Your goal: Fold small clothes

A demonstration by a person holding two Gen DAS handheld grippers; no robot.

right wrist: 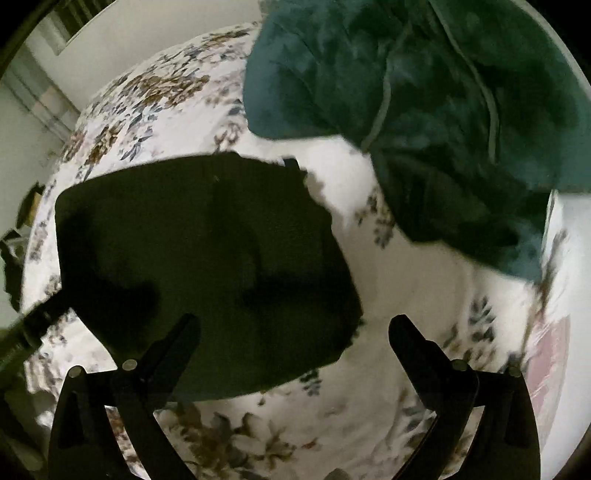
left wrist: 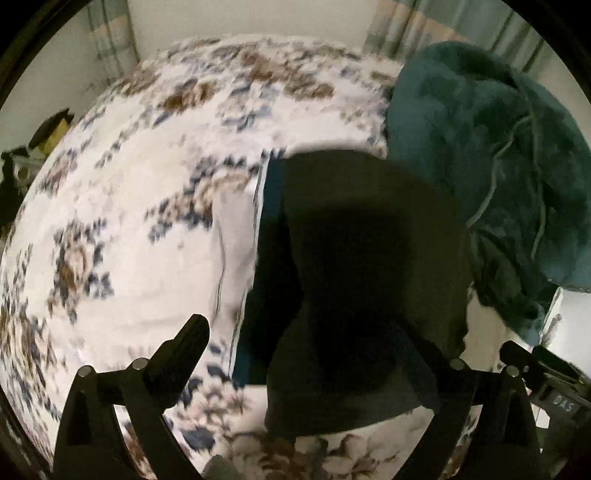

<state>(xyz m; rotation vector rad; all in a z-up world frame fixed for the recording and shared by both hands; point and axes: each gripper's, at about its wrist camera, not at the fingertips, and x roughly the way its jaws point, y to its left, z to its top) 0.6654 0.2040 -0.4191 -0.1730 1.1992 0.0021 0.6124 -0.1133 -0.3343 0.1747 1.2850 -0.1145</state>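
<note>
A small black garment (left wrist: 365, 266) lies flat on a floral bedspread (left wrist: 140, 192). In the left wrist view a dark blue and white cloth edge (left wrist: 258, 258) shows along its left side. My left gripper (left wrist: 303, 343) is open just above the garment's near edge; its right finger is dark against the cloth. In the right wrist view the same black garment (right wrist: 207, 266) lies left of centre. My right gripper (right wrist: 295, 328) is open over its near right corner, empty. The left gripper's body (right wrist: 33, 325) reaches in at the left edge.
A teal fleece blanket (left wrist: 487, 155) is heaped at the right of the bed; it also shows in the right wrist view (right wrist: 443, 110). Curtains (left wrist: 424, 26) and a wall stand behind. Dark clutter (left wrist: 33, 155) lies beyond the bed's left edge. A pink patch (right wrist: 546, 362) is at right.
</note>
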